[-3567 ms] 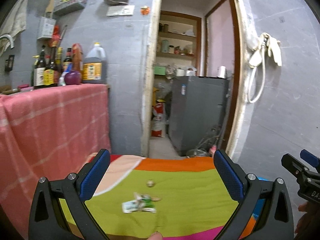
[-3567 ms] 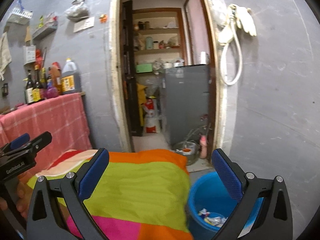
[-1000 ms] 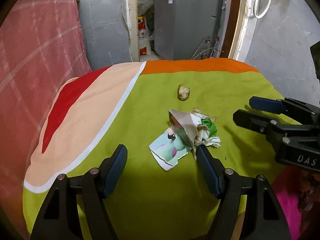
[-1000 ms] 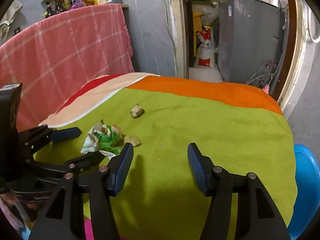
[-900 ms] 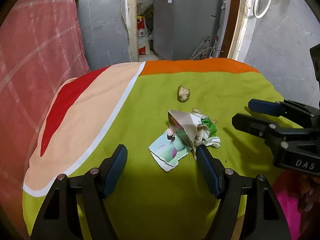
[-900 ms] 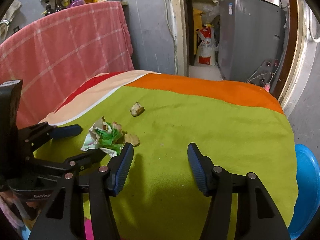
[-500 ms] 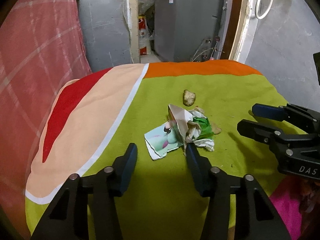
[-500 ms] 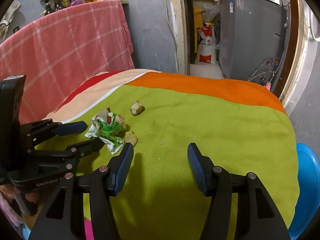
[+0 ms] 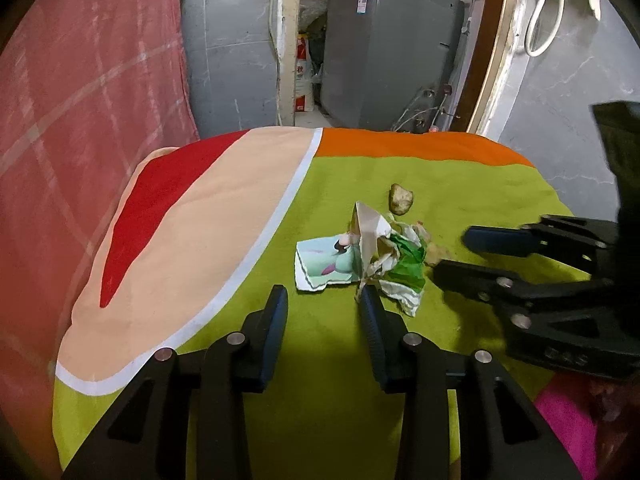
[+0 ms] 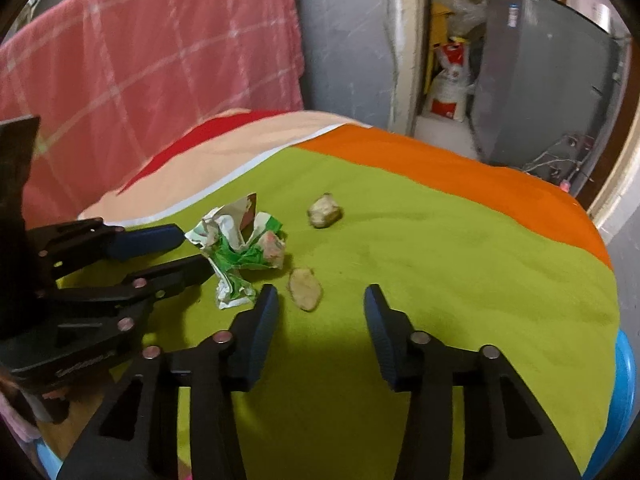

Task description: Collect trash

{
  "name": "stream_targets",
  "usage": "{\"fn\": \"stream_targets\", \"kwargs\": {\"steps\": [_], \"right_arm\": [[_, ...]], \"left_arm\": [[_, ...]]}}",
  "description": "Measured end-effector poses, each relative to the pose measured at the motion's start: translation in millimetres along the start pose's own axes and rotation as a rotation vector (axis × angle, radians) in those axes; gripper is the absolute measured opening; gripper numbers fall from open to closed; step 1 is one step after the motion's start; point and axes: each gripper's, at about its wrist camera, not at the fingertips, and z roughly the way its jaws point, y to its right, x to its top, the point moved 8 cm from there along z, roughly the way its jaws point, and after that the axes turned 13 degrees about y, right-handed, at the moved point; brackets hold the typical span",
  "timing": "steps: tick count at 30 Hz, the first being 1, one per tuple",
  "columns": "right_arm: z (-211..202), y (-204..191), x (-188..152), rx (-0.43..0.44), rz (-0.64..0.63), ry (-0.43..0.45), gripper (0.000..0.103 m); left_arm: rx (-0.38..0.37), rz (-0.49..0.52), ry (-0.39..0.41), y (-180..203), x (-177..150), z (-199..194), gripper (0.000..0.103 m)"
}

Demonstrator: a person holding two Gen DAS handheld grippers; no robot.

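- so there's a table with a loud cloth [image 9: 328,360] on it, mostly lime green with an orange band at the far edge and a red and peach patch on one side
- the trash sits around the middle: a crumpled wrapper [image 9: 384,252] in white and green, with a flatter torn bit of pastel packaging attached on one side
- a small beige lump [image 9: 401,198] lies just past the wrapper, apart from it
- a second flat brownish scrap [image 10: 305,289] lies on the green cloth just beside the wrapper, toward the right-hand tool
- left gripper [image 9: 323,300] is angled down at the wrapper, jaws have just been closing in, and its right pad tip looks like it's touching the near edge of the crumple, the left pad has bare cloth in front of it, so not pinching anything yet
- right gripper [image 10: 318,298] is low over the cloth too, jaws have also just narrowed but there's a clear gap; the brownish scrap lies just ahead of the gap, nearer the left pad, nothing gripped
- the two tools come at the pile from opposite sides and sit close to each other
- a blue bin [image 10: 624,384] peeks out past the table's right edge
- pink checked cloth [image 10: 152,52] hangs behind, and a grey appliance [image 9: 390,52] stands in the doorway
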Motion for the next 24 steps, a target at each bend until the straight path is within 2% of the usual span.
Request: {"fn": "stream_targets", "kwargs": {"steps": [3,5,8,16,24], "right_arm": [[6,-1,2,0.011,-0.003,-0.006,0.030],[7,1,2,0.017,0.006,-0.006,0.019],[3,4,1,0.020,0.015,-0.002,0.013],[-7,13,-2,0.006,0.019,0.008,0.010],[-13,25,-2,0.004,0.057,0.015,0.011]], "left_arm": [[-0.003,0.000,0.000,1,-2,-3,0.033],[-0.010,-0.008,0.002,2,-3,-5,0.033],[-0.029,-0.029,0.002,4,-3,-6,0.033],[-0.095,-0.067,-0.018,19,-1,-4,0.033],[-0.136,-0.180,-0.027,25,7,1,0.033]]}}
